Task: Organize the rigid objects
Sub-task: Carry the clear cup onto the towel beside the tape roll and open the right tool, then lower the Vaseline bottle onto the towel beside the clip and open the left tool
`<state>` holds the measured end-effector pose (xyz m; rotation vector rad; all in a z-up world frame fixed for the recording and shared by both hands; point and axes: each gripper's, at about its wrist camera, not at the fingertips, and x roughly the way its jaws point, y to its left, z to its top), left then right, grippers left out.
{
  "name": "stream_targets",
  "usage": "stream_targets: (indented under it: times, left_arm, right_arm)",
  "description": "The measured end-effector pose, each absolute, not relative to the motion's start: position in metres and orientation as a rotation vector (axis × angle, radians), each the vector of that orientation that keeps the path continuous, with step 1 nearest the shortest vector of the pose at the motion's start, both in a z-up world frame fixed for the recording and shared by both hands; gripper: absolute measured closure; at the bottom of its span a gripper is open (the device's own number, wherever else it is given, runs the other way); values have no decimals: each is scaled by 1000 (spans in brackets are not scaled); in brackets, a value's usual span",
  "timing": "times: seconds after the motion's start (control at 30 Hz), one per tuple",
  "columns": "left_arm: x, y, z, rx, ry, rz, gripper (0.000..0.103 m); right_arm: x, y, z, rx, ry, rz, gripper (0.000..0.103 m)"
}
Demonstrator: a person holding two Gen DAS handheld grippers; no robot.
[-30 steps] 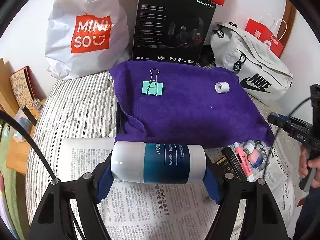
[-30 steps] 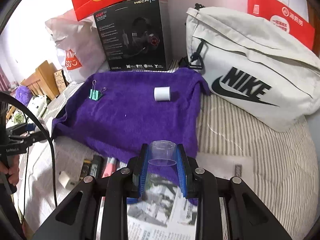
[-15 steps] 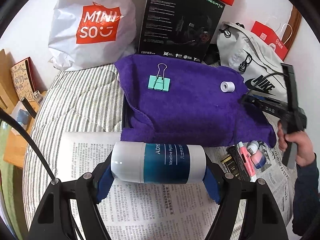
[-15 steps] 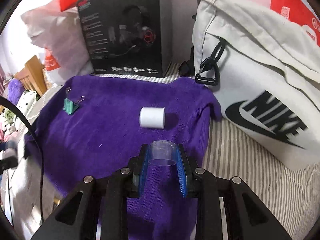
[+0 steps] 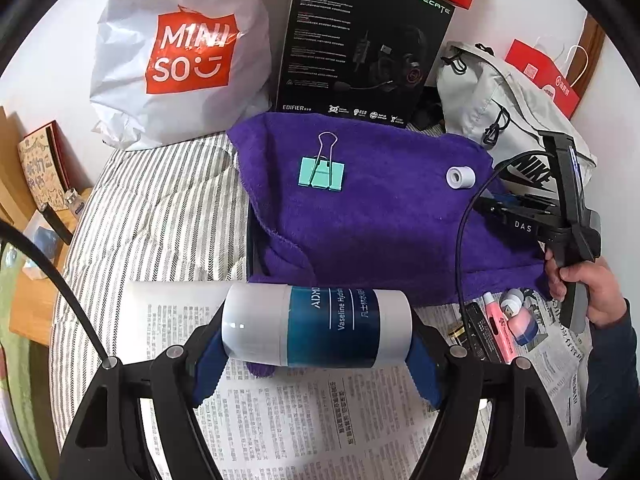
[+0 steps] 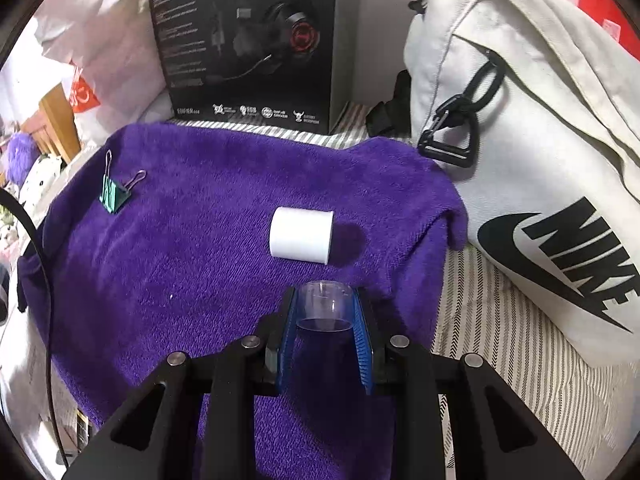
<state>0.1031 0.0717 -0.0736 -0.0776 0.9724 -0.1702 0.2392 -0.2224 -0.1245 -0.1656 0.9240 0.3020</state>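
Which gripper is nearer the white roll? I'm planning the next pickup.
Right. The right gripper hovers just short of the white roll; the left gripper sits back over the newspaper.

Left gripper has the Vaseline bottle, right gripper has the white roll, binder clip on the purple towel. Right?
Not quite. In the right wrist view the right gripper holds a clear cup; the white roll lies free on the purple towel. The left gripper does hold the Vaseline bottle, and the binder clip is on the towel.
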Motion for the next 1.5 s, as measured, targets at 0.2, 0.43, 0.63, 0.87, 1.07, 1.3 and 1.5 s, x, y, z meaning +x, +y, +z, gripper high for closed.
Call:
stream_targets:
  times: [0.2,0.43,0.63,0.87,1.07,1.3,1.5]
  left_arm:
    - [105,70,-71,-73,968,-177,28]
    - [116,64,-71,-65,964,-189,28]
    - [129,53,-67,-53,931,-183,28]
    - [156,40,-78,-45,928,-182,28]
    - [182,37,-95,-58,942,-184,28]
    - [208,35,-111,-23,977,-157,28]
    - [217,29,-115,68,977,-118,28]
  right_arm:
    - [241,-223,-124,-165,942,328,74]
    - [221,-229,-110,-144,938,338,46]
    - [187,-242,-95,-135,927,315,46]
    - [143,-257,-69,-82,888,300,44]
    - [114,-264,-55,-55,851,289,40]
    - [110,-268,-60,-22,877,278,40]
    - [114,-269,-63,-1,887,279,40]
